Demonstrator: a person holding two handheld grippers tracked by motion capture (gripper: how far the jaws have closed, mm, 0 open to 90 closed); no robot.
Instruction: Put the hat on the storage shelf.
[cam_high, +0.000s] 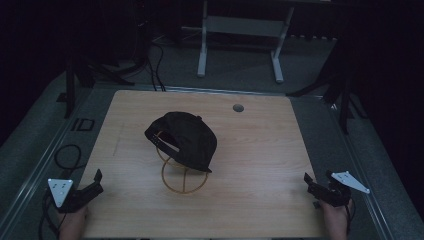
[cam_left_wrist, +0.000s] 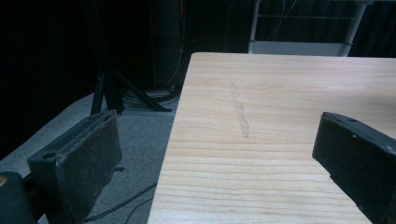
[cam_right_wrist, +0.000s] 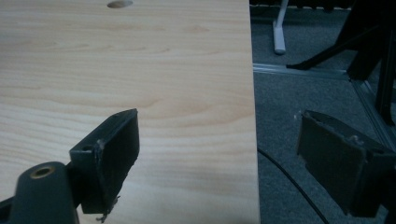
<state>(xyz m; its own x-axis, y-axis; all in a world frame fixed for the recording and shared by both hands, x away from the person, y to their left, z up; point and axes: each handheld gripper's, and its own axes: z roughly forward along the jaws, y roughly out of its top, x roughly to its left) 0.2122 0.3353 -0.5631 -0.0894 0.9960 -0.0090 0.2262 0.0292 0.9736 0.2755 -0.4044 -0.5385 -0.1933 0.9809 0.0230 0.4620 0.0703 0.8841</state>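
Observation:
A black cap (cam_high: 184, 138) sits on a thin gold wire stand (cam_high: 183, 179) near the middle of the wooden table (cam_high: 260, 150). My left gripper (cam_high: 95, 182) rests at the table's front left corner, well apart from the cap, jaws wide open with nothing between them (cam_left_wrist: 219, 158). At the front right edge, my right gripper (cam_high: 312, 184) is also open and empty (cam_right_wrist: 219, 154), one jaw over the wood and the other past the table's edge.
A round grommet hole (cam_high: 238, 107) lies at the table's back right. Grey carpet (cam_high: 30, 135) surrounds the table, with black cables (cam_high: 67, 155) at the left, dark tripod legs (cam_high: 345, 95) on both sides and a white desk frame (cam_high: 240, 30) behind.

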